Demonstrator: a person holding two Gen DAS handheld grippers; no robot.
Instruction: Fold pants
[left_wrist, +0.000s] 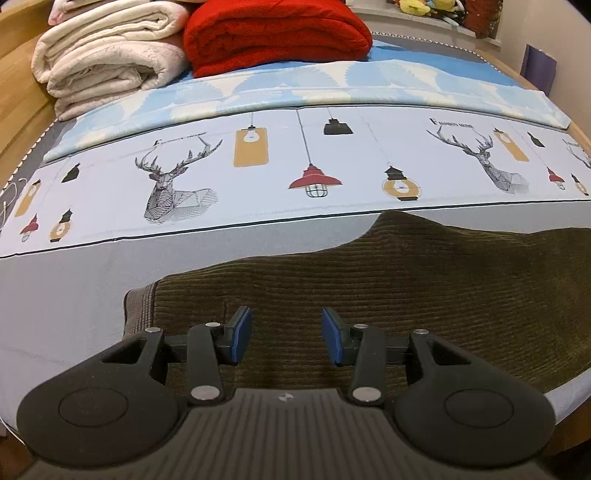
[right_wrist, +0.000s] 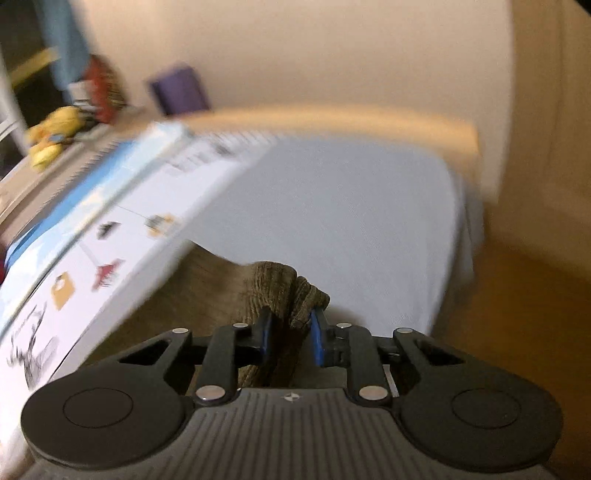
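Observation:
Olive-brown corduroy pants lie spread on the grey bed sheet, their ribbed waistband at the left end. My left gripper hovers just above the fabric near that end, its blue pads wide apart with nothing between them. In the blurred right wrist view, a bunched fold of the pants stands up between the blue pads of my right gripper, which is shut on it and holds it lifted off the sheet.
A printed cover with deer and lamps crosses the bed behind the pants. Folded cream blankets and a red blanket are stacked at the far end. The mattress corner drops off to a wooden floor on the right.

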